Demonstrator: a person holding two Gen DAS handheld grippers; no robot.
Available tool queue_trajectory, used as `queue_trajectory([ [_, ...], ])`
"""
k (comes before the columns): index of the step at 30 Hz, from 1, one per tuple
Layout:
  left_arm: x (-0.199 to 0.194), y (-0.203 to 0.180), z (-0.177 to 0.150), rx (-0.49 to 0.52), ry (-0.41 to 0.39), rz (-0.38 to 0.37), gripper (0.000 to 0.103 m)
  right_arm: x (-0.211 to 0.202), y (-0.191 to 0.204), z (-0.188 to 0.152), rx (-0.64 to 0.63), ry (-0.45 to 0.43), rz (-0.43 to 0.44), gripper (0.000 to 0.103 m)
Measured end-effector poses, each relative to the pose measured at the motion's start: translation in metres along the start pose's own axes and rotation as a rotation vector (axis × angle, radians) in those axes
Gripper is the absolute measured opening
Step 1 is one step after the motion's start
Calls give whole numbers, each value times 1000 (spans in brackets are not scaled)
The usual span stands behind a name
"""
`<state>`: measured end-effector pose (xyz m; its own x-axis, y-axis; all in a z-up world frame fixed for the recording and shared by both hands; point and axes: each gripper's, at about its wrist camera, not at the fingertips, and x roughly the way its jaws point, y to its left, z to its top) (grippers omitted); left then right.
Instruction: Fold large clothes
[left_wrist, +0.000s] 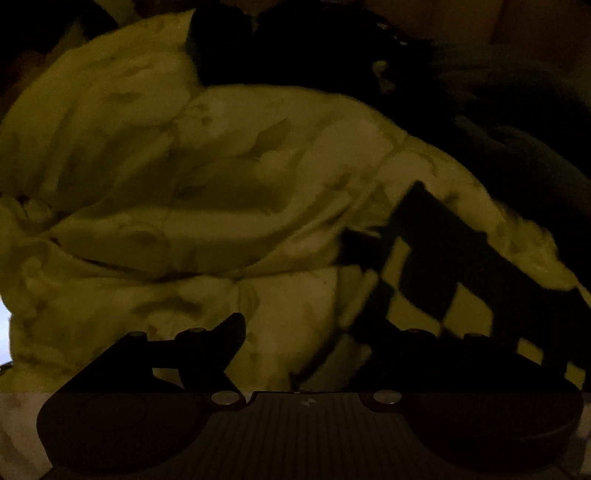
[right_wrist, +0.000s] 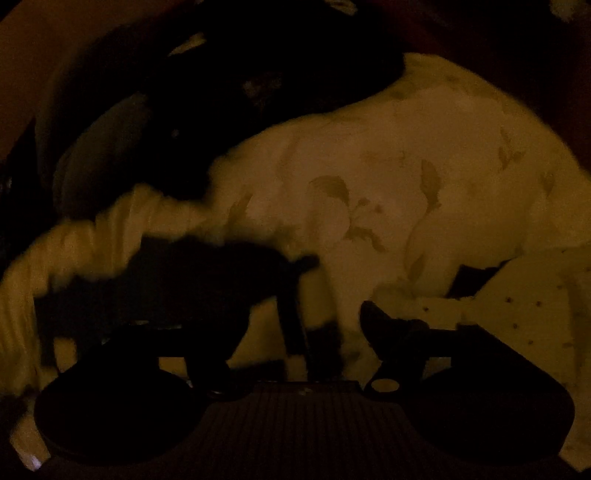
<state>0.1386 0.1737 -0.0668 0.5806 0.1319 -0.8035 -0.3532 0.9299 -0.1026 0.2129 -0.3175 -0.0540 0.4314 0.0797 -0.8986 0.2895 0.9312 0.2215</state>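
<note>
Dim, murky frames, left gripper (left_wrist: 295, 332) fingers spread apart over pale leaf-print bedding (left_wrist: 184, 184), black-and-cream checkered garment (left_wrist: 436, 273) blurred at its right finger, right gripper (right_wrist: 295, 325) half lost in shadow, grip unreadable, dark cloth (right_wrist: 207, 273) smeared across its left finger.

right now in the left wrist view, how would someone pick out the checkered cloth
Start at the big pale leaf-print bedding that fills most of the left wrist view. Follow it down to the lower right, just above the left gripper, where the checkered cloth lies across it. It alone has bold dark and light squares; the bedding shows only faint leaves.
</note>
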Motion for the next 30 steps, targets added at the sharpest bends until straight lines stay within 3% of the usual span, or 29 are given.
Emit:
queue_trajectory([
  [3,-10,-18,-14,105,-42,-41,103,-15,29,-28,-232,-32,-23,64],
  [7,4,-44,-25,247,13,-95,103,-11,67,-70,-495,22,57,65],
  [10,26,-53,-26,264,104,-73,103,15,72,-83,-474,146,70,69],
  [14,48,-54,-30,298,184,-12,103,41,50,-83,-315,224,4,70],
  [16,50,-54,-31,312,196,-9,103,46,37,-79,-242,242,21,70],
  [30,38,-75,-28,314,216,9,103,27,23,-73,-247,222,68,76],
])
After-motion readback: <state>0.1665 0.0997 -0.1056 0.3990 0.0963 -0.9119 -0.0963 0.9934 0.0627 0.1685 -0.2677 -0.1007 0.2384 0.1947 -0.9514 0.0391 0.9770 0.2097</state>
